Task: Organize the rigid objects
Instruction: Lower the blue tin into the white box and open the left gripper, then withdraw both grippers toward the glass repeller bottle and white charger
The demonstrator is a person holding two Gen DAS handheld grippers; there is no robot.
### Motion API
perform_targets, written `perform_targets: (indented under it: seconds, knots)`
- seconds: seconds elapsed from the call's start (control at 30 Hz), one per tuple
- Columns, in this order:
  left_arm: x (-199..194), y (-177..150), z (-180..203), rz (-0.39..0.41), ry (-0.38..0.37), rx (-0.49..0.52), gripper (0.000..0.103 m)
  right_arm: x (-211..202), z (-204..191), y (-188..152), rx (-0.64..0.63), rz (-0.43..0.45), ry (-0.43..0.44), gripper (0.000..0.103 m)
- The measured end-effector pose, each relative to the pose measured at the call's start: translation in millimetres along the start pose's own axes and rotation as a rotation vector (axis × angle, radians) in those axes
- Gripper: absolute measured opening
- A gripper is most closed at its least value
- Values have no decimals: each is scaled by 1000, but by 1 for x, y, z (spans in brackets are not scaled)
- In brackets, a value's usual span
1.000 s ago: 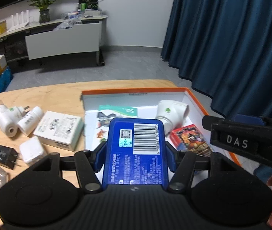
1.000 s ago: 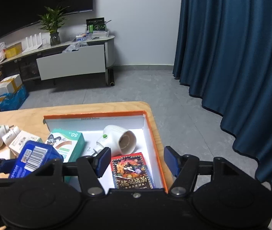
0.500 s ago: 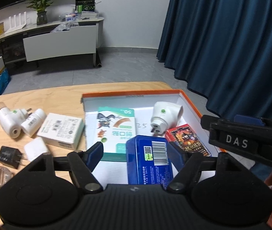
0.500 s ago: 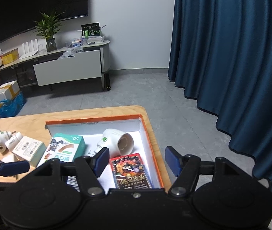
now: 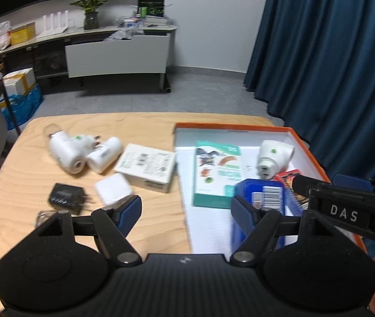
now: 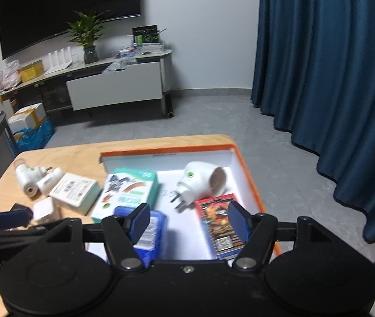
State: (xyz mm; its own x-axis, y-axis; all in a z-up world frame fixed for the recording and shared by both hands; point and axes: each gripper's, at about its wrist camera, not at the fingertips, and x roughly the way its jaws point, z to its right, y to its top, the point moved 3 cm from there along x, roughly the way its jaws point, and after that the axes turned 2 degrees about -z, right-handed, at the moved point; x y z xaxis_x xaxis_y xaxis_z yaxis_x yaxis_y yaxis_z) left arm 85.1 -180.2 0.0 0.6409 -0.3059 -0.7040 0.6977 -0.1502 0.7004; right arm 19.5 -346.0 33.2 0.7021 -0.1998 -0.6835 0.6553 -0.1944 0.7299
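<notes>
A living room in a home. A wall television (image 6: 65, 8), low cabinet (image 6: 116, 89), potted plant (image 6: 87, 37) and long blue curtains (image 6: 327, 66) show it.

Tray (image 5: 306, 142) sits at counter's (image 5: 147, 124) right end. In tray: carton (image 5: 216, 174) left, plug-in unit (image 5: 272, 158) right, card pack (image 6: 221, 224) nearer right, barcoded box (image 5: 266, 198) near front. Left of tray on counter: two plug-in units (image 5: 81, 153), flat box (image 5: 147, 166), two chargers (image 5: 89, 195).

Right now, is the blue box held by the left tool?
No, the blue box lies in the tray, and the left tool is open with nothing between its fingers.
</notes>
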Motion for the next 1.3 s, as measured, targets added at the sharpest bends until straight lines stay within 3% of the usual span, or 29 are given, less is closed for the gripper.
perform_targets:
  seconds: [1.3]
  knots:
    - [-12,-36,-82,-27,118,-93,76,12,-81,-27,-88,-72,121,78]
